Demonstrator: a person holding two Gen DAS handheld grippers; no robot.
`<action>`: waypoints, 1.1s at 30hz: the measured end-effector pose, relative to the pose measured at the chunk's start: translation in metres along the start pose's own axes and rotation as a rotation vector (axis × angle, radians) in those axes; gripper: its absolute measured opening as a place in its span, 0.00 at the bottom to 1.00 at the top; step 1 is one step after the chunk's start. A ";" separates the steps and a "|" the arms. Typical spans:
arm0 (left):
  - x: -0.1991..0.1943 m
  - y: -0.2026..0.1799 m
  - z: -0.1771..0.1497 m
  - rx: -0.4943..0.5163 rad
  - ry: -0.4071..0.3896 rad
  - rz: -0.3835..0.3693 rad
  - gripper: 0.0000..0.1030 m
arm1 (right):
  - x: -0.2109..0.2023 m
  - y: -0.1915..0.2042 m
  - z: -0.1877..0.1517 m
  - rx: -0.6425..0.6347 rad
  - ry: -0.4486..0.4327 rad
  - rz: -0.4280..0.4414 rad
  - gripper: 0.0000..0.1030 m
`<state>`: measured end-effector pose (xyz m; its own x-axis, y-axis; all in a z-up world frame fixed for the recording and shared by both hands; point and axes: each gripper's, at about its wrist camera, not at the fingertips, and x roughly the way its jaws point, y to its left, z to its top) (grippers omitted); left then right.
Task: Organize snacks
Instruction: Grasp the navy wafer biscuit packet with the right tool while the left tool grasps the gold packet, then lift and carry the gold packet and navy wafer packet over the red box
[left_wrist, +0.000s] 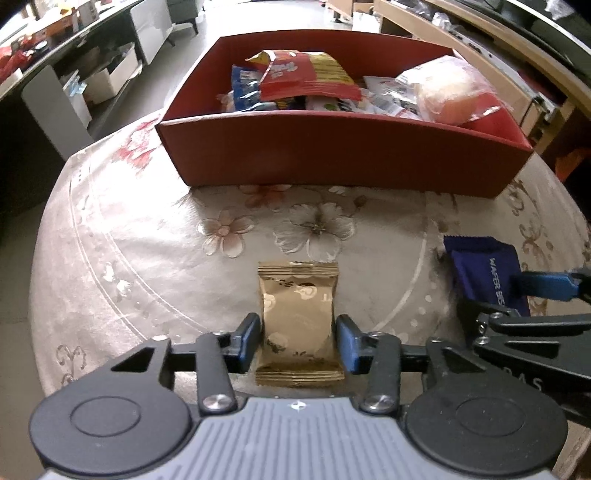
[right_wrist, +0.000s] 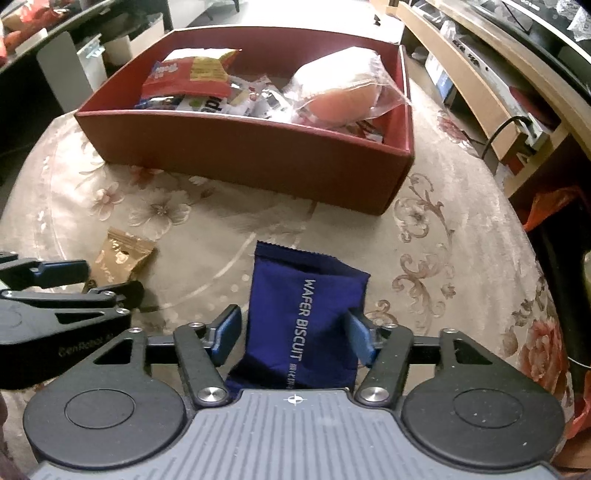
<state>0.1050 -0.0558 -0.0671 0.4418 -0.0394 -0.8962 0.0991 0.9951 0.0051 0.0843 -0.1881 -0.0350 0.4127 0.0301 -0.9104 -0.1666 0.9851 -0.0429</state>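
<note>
A gold snack packet (left_wrist: 298, 321) lies on the floral tablecloth between the blue pads of my left gripper (left_wrist: 298, 341); the pads touch both its sides and pinch it. It also shows in the right wrist view (right_wrist: 120, 258). A blue wafer biscuit packet (right_wrist: 301, 321) lies between the pads of my right gripper (right_wrist: 291, 338), which squeeze and crease it. It also shows in the left wrist view (left_wrist: 484, 275). A red box (left_wrist: 332, 155) with several snack bags stands beyond both packets; it also shows in the right wrist view (right_wrist: 258, 158).
The round table's cloth (left_wrist: 129, 236) drops off at the left and right edges. Shelves and boxes (left_wrist: 107, 74) stand on the floor to the left, a wooden shelf unit (right_wrist: 498, 96) to the right.
</note>
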 end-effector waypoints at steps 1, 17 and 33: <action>0.000 0.000 0.000 0.003 -0.001 0.001 0.46 | 0.001 0.001 -0.001 -0.008 0.002 -0.007 0.65; 0.002 0.005 0.002 -0.034 0.014 -0.016 0.53 | 0.007 -0.012 -0.002 0.067 0.038 0.035 0.86; 0.001 0.004 0.005 -0.047 -0.002 -0.031 0.41 | 0.001 -0.005 0.000 0.022 -0.008 -0.028 0.70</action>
<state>0.1104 -0.0522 -0.0653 0.4408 -0.0704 -0.8949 0.0711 0.9965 -0.0434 0.0854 -0.1929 -0.0354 0.4239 0.0040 -0.9057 -0.1356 0.9890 -0.0592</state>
